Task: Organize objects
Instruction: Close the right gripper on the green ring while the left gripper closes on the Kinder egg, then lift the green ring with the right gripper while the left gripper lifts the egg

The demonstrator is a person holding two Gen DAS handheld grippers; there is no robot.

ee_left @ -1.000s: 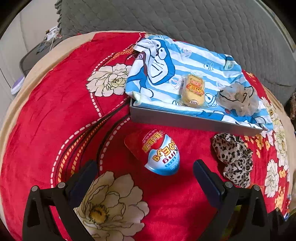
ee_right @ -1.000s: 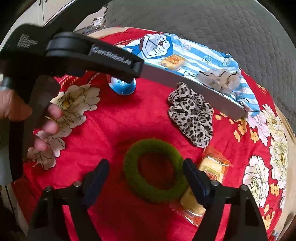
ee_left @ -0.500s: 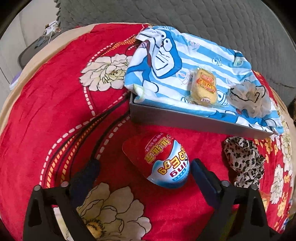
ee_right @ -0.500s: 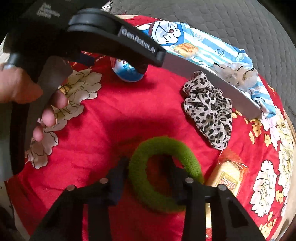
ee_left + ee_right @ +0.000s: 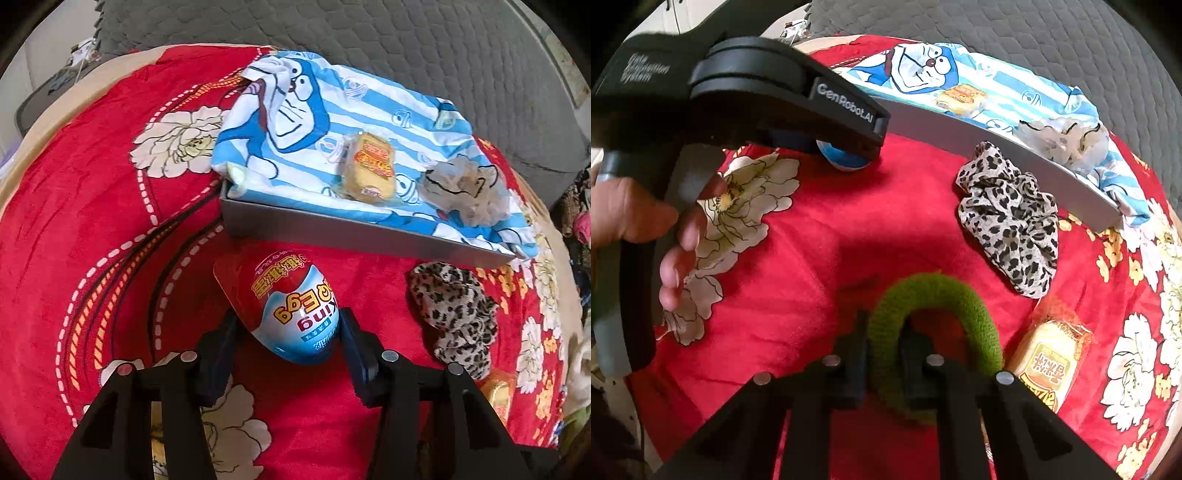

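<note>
My left gripper [image 5: 288, 332] is shut on a red, white and blue King Egg toy egg [image 5: 291, 306] that rests on the red floral blanket [image 5: 92, 206]. My right gripper [image 5: 884, 332] is shut on the left side of a green fuzzy hair ring [image 5: 945, 306]. A grey tray [image 5: 354, 236] lined with a blue striped Doraemon cloth [image 5: 303, 122] sits just beyond the egg. It holds a wrapped yellow snack cake [image 5: 369, 168] and a pale sheer scrunchie [image 5: 465, 184].
A leopard-print scrunchie [image 5: 1012, 218] lies in front of the tray's right half. A second wrapped snack cake [image 5: 1049, 365] lies right of the green ring. The left gripper body and the hand [image 5: 635, 218] fill the right wrist view's left side. A grey quilted cushion [image 5: 369, 40] lies behind.
Both grippers went from wide open to shut. The left moved forward and closed on the egg; the right moved forward and closed on the green ring's left side.
</note>
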